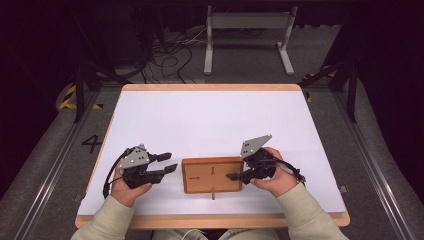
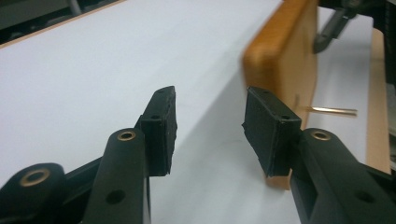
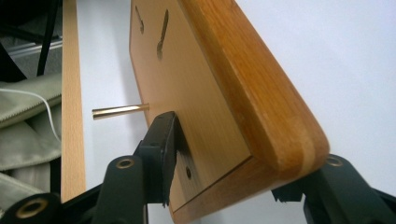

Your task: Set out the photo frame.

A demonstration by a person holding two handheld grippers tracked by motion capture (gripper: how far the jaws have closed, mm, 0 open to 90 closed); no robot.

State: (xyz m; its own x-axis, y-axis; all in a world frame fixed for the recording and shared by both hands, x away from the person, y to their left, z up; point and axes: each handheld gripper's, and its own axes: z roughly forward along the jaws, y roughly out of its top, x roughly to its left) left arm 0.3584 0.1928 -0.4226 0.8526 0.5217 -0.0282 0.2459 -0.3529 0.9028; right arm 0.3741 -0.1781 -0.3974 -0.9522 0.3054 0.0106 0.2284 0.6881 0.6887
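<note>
A flat wooden board (image 1: 212, 175) lies near the front of the white table, with a thin brass peg (image 1: 213, 194) sticking out of its near side. My right gripper (image 1: 232, 176) is at the board's right end. In the right gripper view one pad (image 3: 163, 140) rests on the board's slotted face (image 3: 205, 93), and the other jaw sits behind the rounded edge, so my right gripper (image 3: 229, 158) is shut on the board. My left gripper (image 1: 171, 161) stands open just left of the board. Nothing is between its pads (image 2: 161, 126), and the board's end (image 2: 285, 56) lies just beyond them.
The table's wooden front rim (image 1: 210, 220) runs just behind the person's sleeves. White tabletop (image 1: 210, 120) stretches away beyond the board. On the floor past the far edge stand a white metal frame (image 1: 247, 30) and loose cables (image 1: 170, 55).
</note>
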